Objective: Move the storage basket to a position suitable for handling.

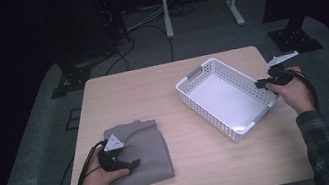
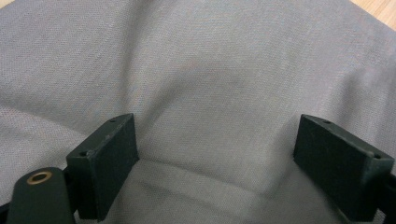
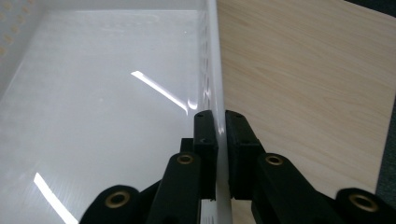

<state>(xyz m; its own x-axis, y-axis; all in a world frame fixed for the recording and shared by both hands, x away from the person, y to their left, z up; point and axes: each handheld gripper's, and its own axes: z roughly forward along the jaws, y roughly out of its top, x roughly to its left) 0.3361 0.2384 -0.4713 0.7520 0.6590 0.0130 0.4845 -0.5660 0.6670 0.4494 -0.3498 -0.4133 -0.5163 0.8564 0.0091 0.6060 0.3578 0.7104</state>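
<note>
Grey cloth (image 1: 143,152), white perforated basket (image 1: 202,73), pale woodgrain table (image 1: 128,98), black grippers (image 1: 123,164), plaid dark sleeve (image 1: 328,146).

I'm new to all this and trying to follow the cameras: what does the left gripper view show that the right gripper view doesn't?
Left gripper view: grey folded cloth under the left tongs, whose jaws stand wide apart. Right gripper view: the white basket, with the right tongs clamped on its thin wall. Both share a strip of the light wooden table and a pair of black jaws rising from the bottom.
</note>
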